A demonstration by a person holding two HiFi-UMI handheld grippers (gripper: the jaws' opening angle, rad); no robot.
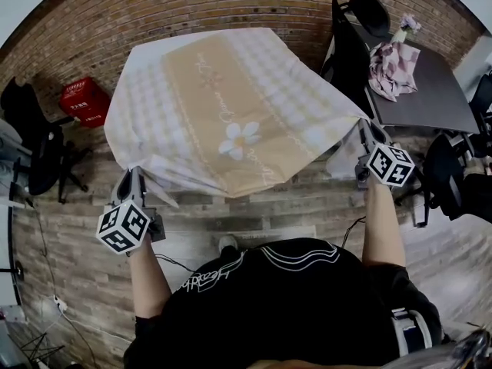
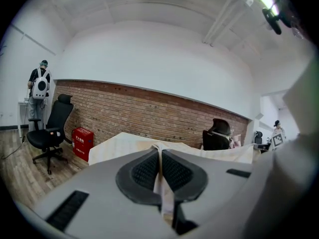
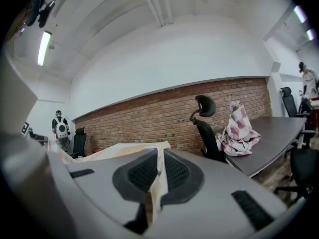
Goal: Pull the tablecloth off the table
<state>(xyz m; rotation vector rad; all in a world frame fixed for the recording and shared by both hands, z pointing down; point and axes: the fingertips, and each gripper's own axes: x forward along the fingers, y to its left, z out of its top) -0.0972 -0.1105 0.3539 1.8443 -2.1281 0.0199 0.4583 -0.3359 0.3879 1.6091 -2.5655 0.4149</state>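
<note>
Head view looks down on the tablecloth point(image 1: 231, 106), which fills the middle of the picture toward 12 o'clock. It is a beige cloth with a white flower print and pale checked borders, and it is spread over a table that it hides completely. Its two near corners are lifted off and stretched toward the person, so the near hem hangs above the plank floor point(image 1: 254, 217).

The left gripper point(image 1: 134, 175) is at about 8 o'clock and has the near left corner. In the left gripper view its jaws are pressed together with a strip of the fabric pinched between the dark pads. The right gripper point(image 1: 366, 131) is at about 3 o'clock. In the right gripper view its jaws are likewise clamped on a fold of the cloth.

A red box point(image 1: 84, 101) stands at 10 o'clock by the brick wall point(image 1: 231, 6). A dark desk point(image 1: 438, 94) at 2 o'clock carries a bundled pink checked cloth point(image 1: 392, 69), and a black office chair point(image 1: 350, 44) stands just beside it.
</note>
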